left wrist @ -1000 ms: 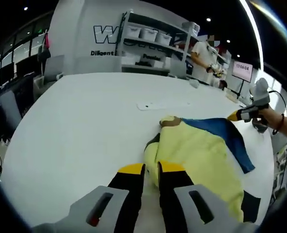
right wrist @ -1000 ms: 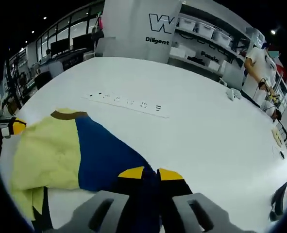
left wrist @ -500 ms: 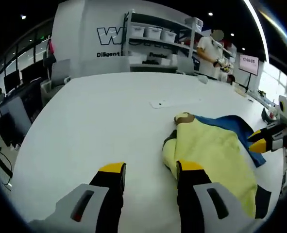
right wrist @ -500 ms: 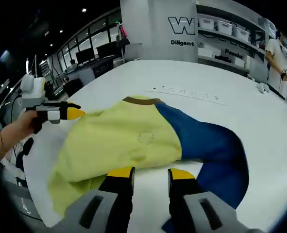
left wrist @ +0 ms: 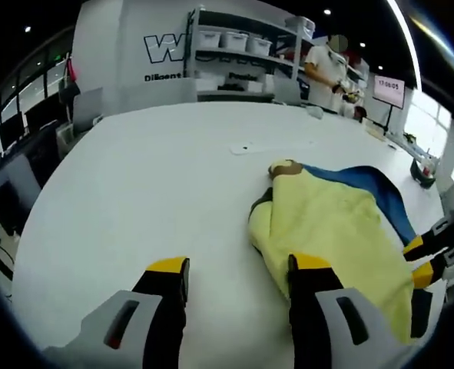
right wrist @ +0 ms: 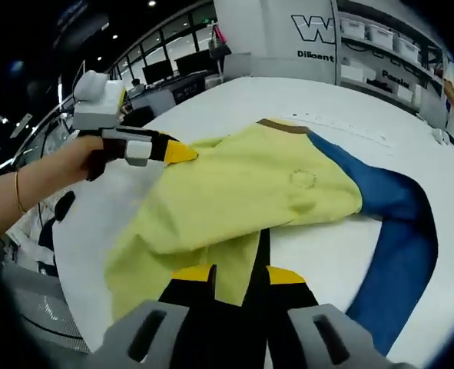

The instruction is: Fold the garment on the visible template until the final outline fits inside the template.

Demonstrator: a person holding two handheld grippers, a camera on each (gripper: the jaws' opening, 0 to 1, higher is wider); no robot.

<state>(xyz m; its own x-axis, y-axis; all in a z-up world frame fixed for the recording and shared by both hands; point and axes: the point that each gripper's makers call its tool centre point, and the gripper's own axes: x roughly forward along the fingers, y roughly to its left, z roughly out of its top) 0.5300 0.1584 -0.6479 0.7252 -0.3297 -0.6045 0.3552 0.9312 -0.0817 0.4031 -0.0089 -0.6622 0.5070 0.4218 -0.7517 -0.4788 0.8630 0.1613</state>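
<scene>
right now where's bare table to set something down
Bare: the wide table left of the garment toward the shelves, and the strip between the garment and the power strip. Crowded: the garment's near edge, where both grippers work.

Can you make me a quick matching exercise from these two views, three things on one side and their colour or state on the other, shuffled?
Things:
1. garment sleeve
2. garment collar
3. left hand-held gripper

States or colours:
A. brown
B. jaws open over the table, beside the garment
C. blue

Pairs: 1-C, 2-A, 3-B
</scene>
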